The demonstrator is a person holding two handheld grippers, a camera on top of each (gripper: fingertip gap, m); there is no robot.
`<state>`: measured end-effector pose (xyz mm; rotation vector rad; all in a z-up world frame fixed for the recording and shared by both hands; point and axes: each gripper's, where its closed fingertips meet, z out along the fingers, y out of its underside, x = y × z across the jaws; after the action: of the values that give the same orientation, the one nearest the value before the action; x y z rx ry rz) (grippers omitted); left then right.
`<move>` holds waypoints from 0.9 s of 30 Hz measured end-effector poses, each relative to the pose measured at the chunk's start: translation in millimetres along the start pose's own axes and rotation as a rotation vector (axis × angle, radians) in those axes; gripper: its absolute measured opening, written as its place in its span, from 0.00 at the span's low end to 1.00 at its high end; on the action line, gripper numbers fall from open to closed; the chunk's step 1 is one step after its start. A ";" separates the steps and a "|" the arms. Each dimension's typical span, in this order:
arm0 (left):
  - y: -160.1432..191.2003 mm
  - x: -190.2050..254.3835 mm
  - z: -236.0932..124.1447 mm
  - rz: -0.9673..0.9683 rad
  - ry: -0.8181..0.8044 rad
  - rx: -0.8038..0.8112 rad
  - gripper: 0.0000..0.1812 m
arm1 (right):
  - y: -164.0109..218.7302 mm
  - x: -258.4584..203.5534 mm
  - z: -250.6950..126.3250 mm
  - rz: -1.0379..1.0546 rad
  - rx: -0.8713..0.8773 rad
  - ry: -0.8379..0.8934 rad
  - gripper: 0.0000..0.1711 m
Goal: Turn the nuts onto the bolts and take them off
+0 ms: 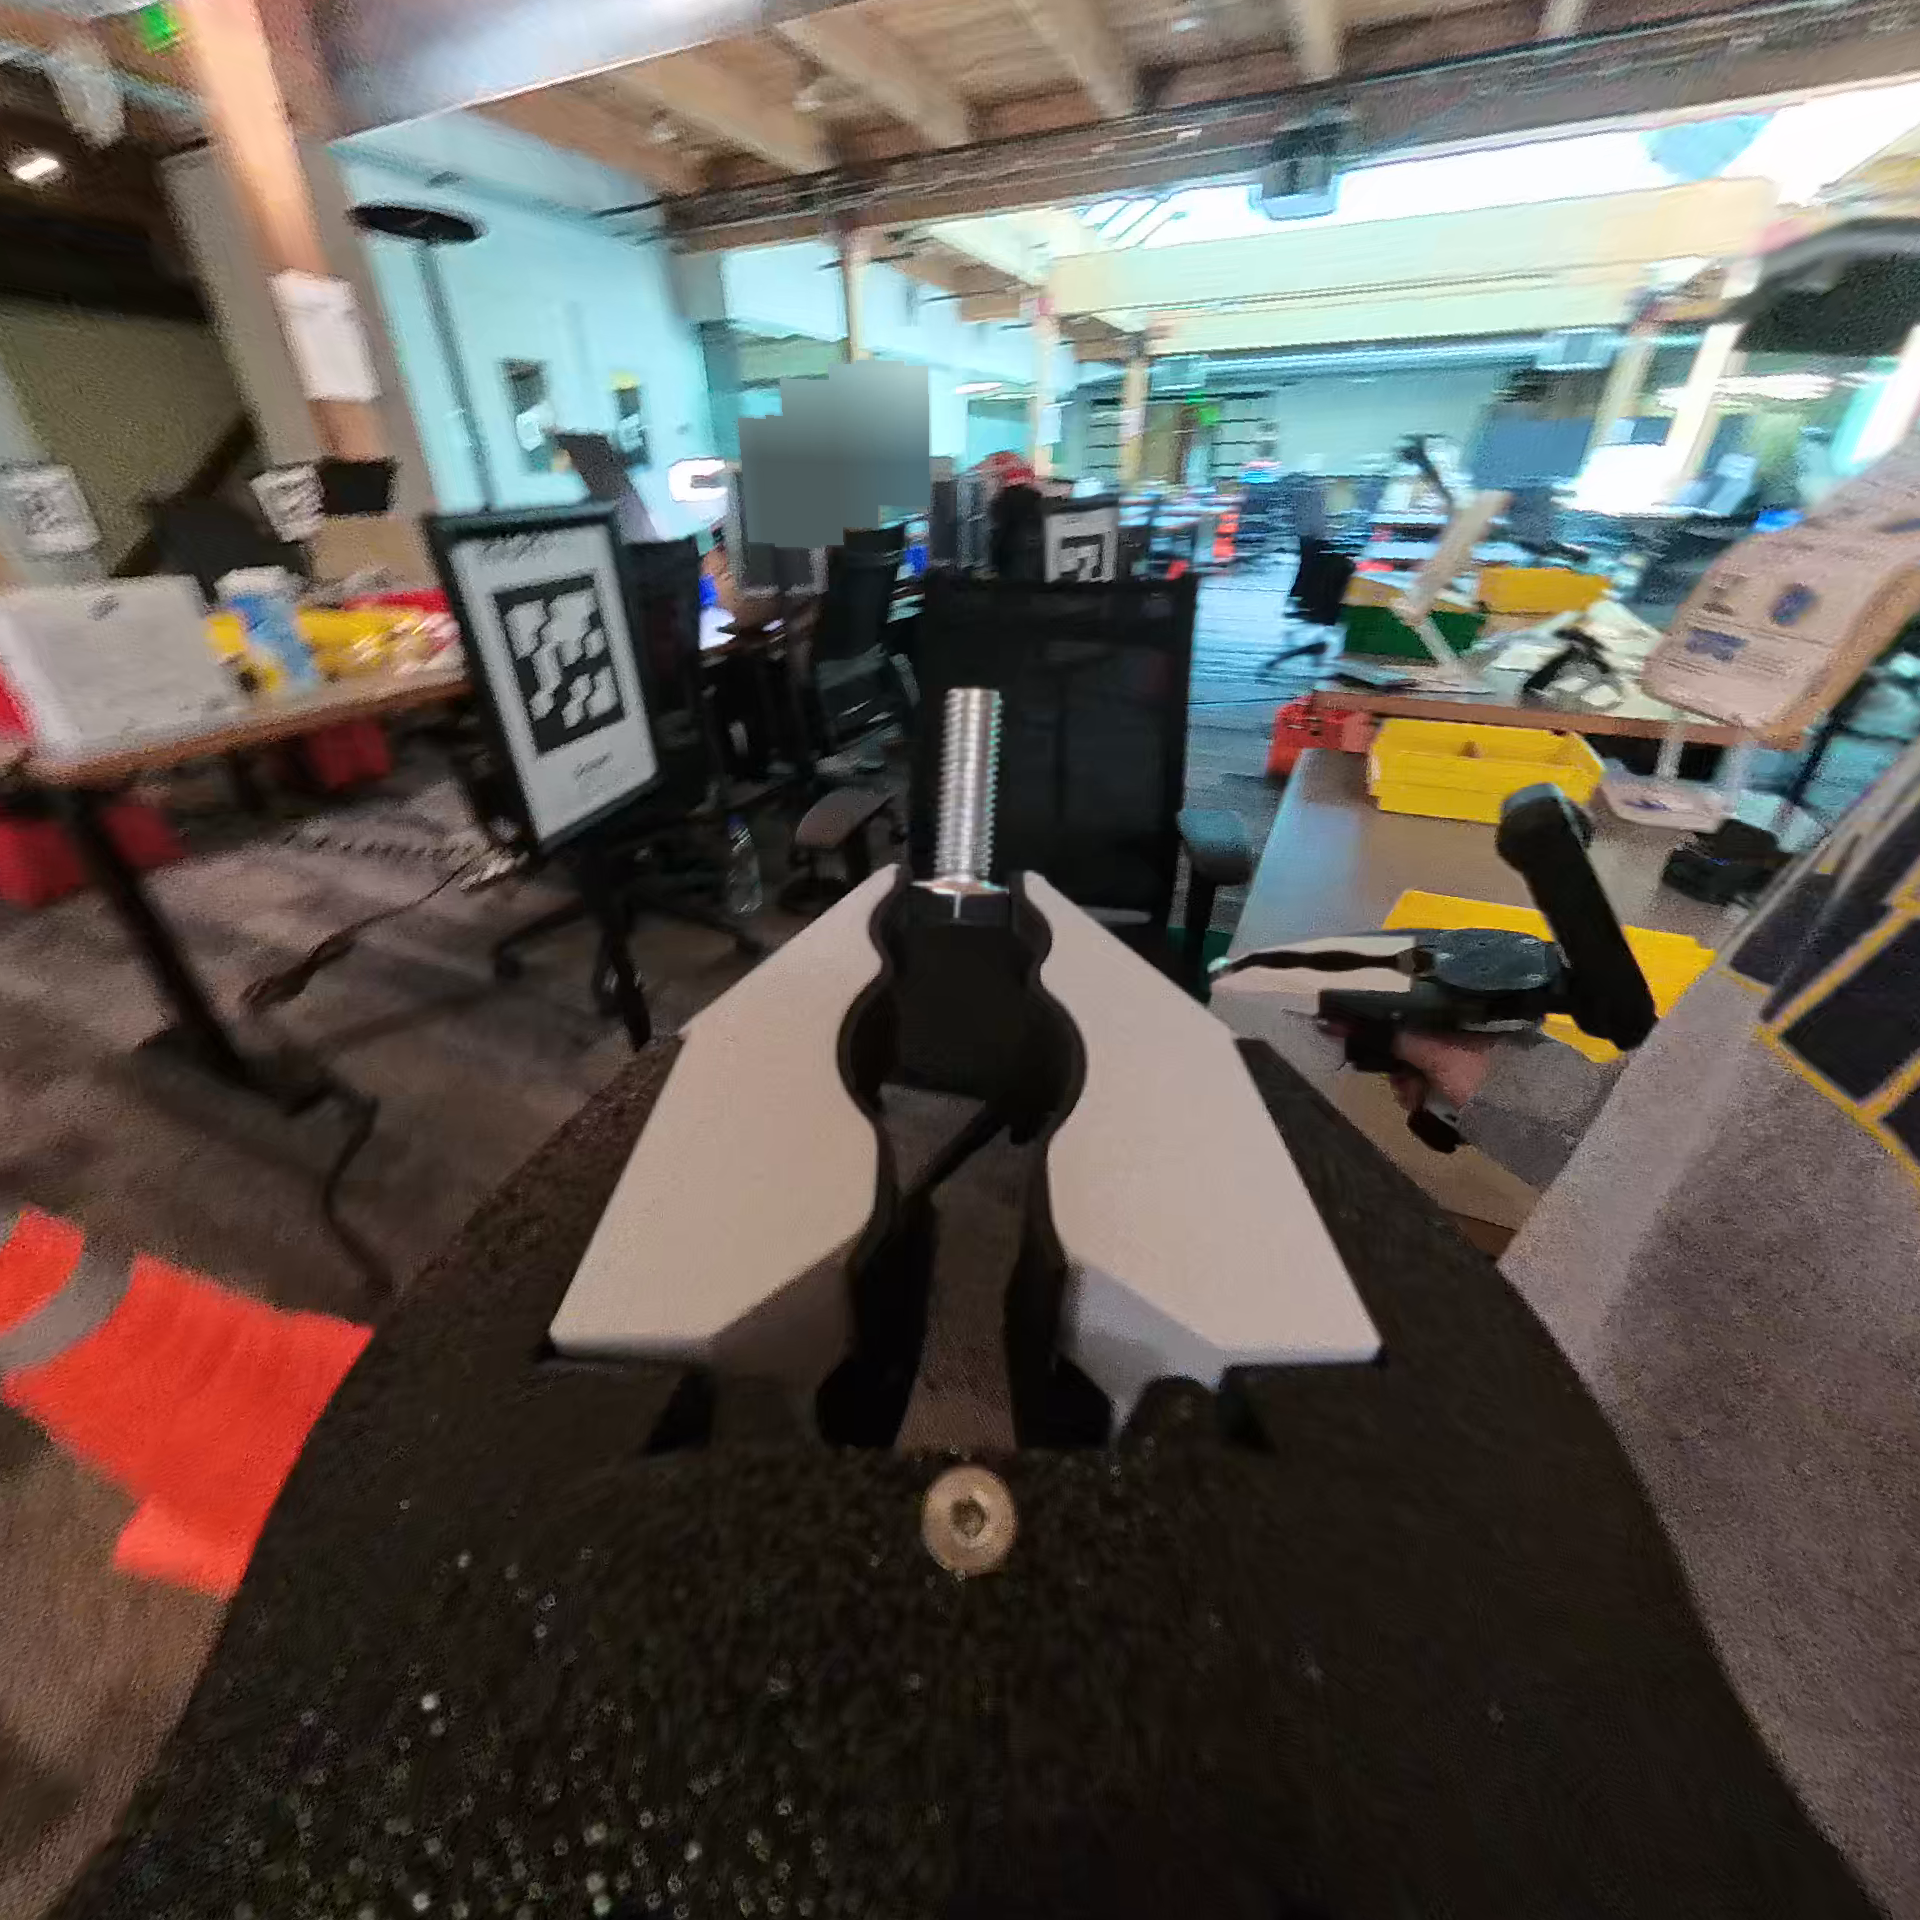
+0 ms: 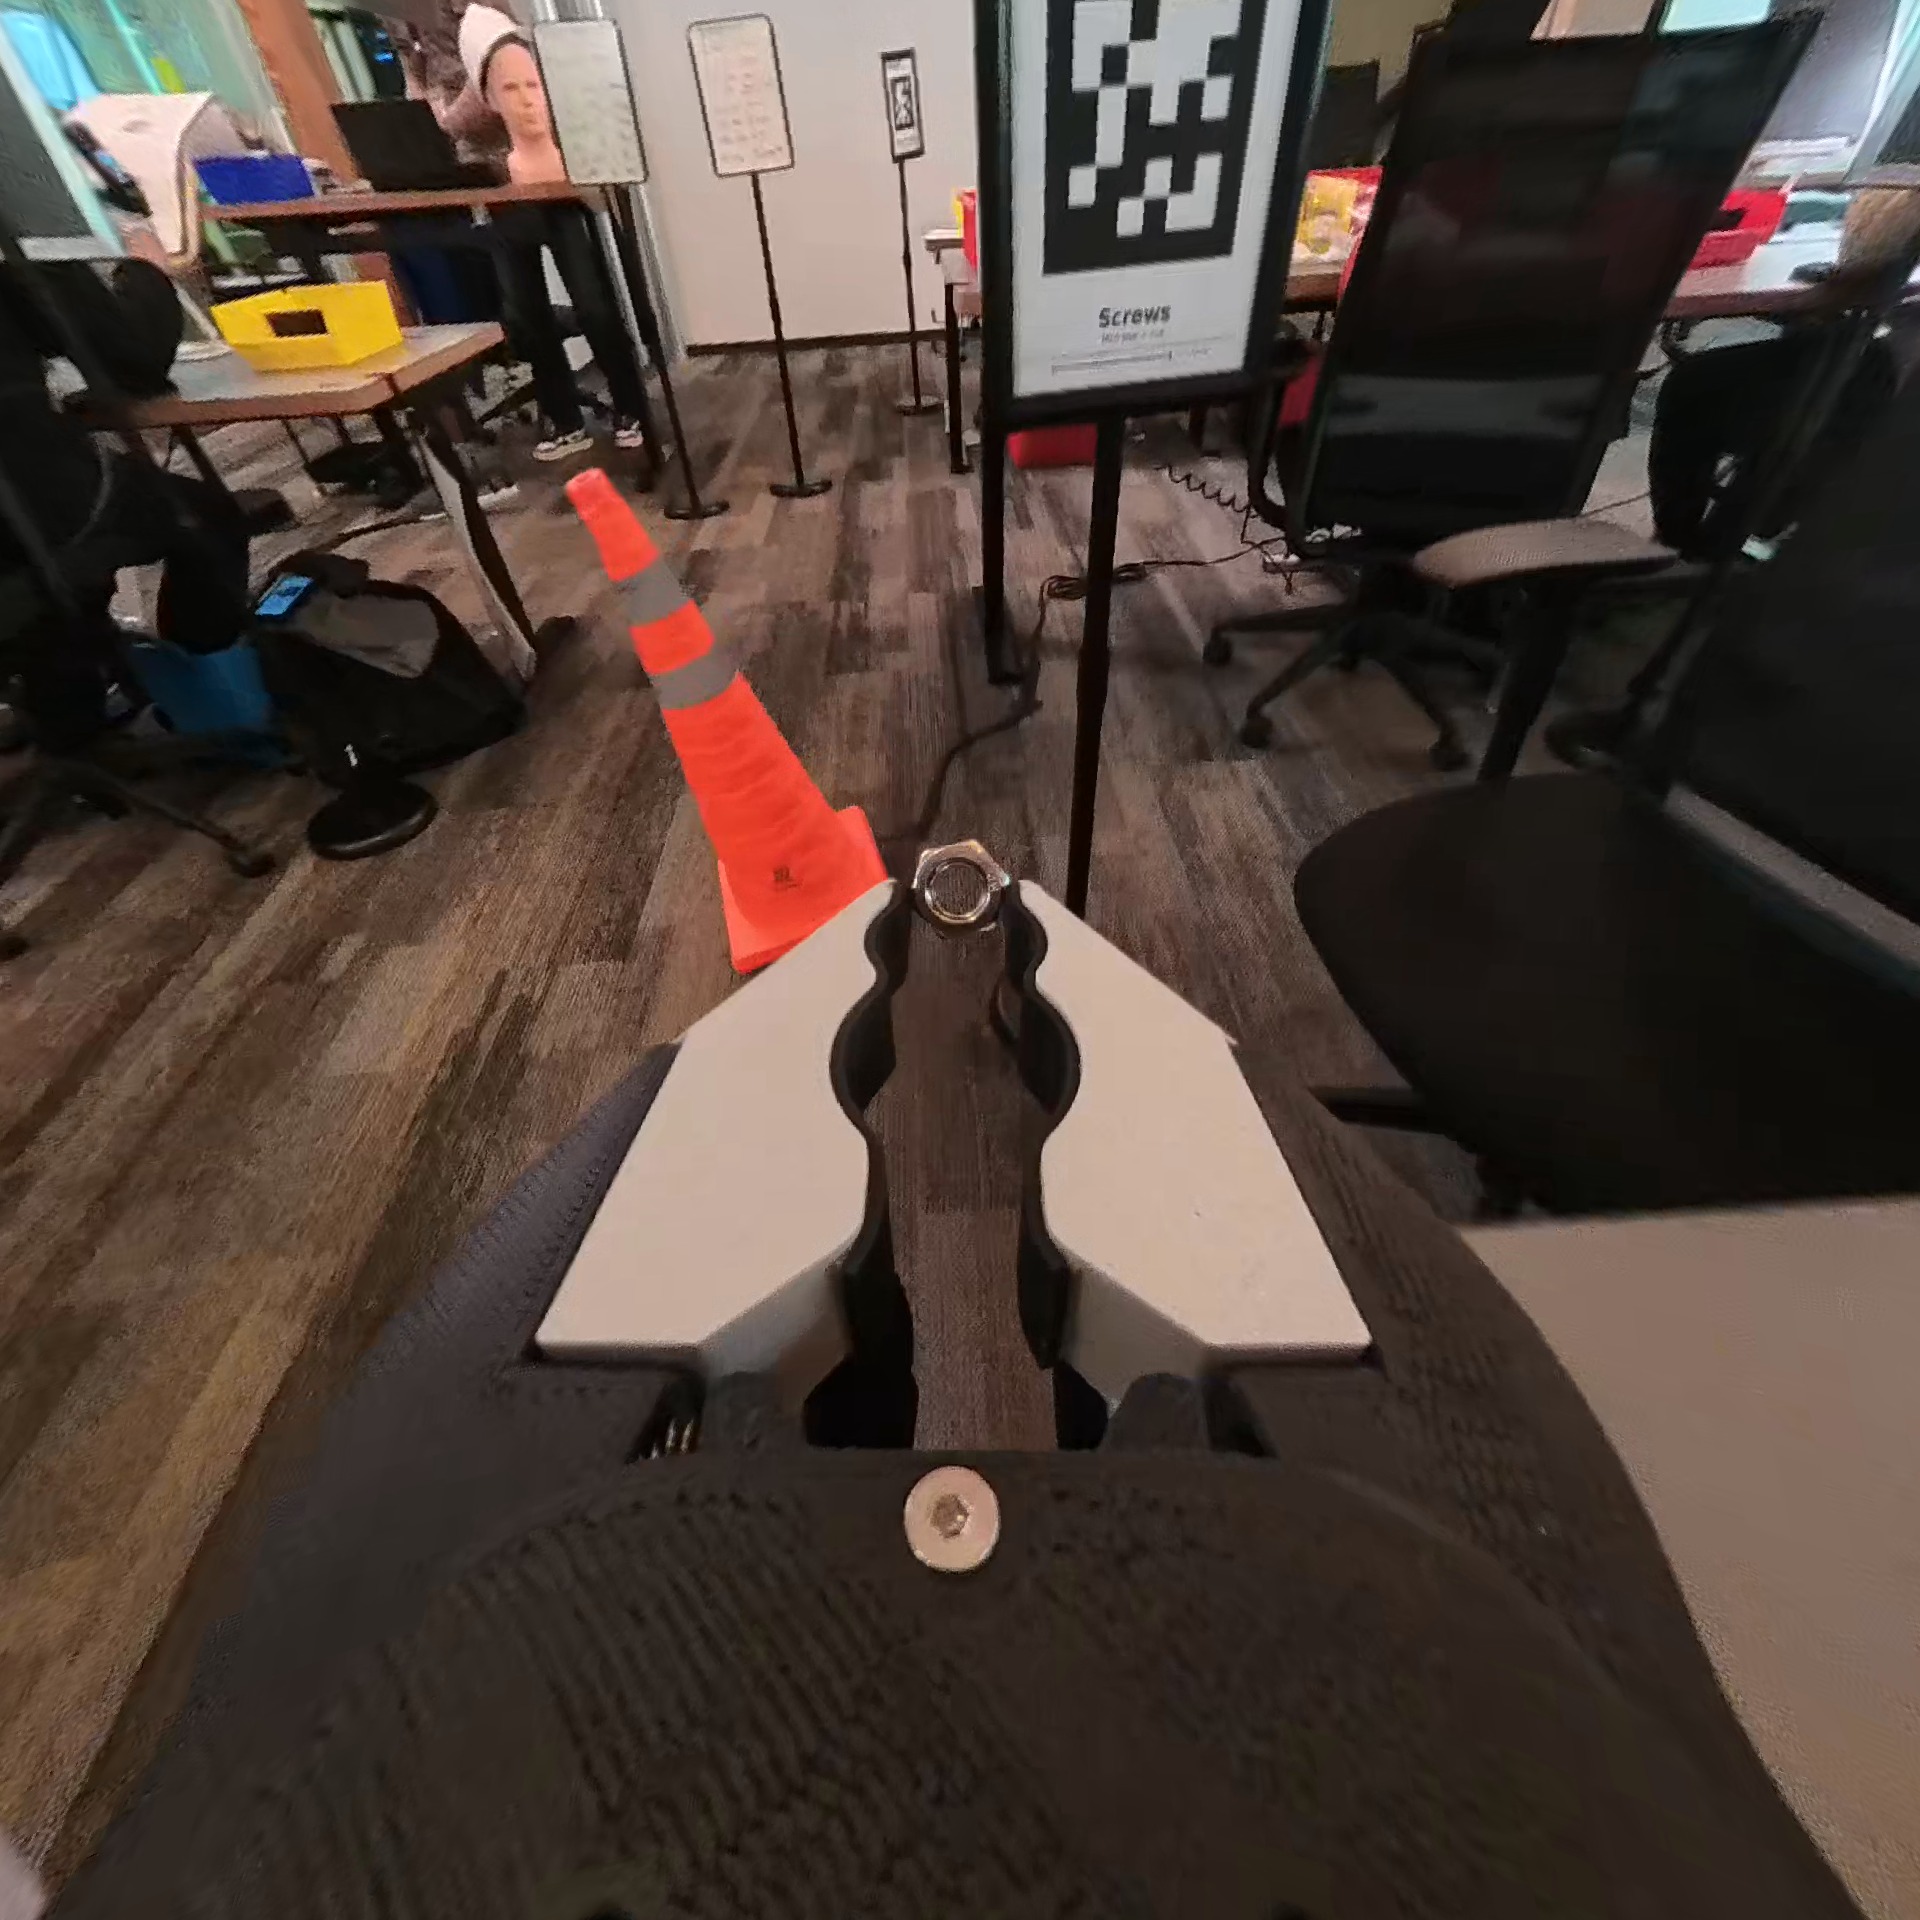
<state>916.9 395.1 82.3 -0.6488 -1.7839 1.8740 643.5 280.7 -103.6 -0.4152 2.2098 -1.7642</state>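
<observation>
While the left gripper [image 1: 958, 894] pinches its head, the threaded steel bolt [image 1: 968, 781] points straight up. The right gripper [image 2: 956, 902] clamps a shiny hex nut [image 2: 957, 889], bore facing the camera.

Silver bolt [image 1: 968, 784] is showing shiny threading between pale grey fingers [image 1: 769, 1122] on a black speckled body. Silver nut [image 2: 958, 889] is gleaming. Cone [image 2: 717, 727] is showing orange with grey bands. Bin [image 1: 1475, 767] is showing yellow. Signboard [image 2: 1143, 187] is displaying a black-and-white block pattern.

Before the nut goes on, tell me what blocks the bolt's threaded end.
Nothing visible does. The left gripper holds the bolt by its head, threads bare. The right gripper holds the nut elsewhere.
</observation>
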 end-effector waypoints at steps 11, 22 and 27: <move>54.8 -88.2 287.1 0.117 0.591 -0.108 0.09 | -42.3 150.9 78.2 -0.005 0.045 0.482 0.10; 81.3 28.4 522.1 0.155 1.409 -0.058 0.09 | 4.2 210.2 -38.7 0.185 -0.056 1.284 0.10; 75.2 136.3 562.8 0.104 1.670 0.028 0.09 | 15.7 190.5 -108.3 0.206 -0.097 1.580 0.10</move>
<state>456.3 40.2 29.0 -1.5961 -0.5592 0.6953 425.3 306.1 -103.6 1.7087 2.8978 -2.0717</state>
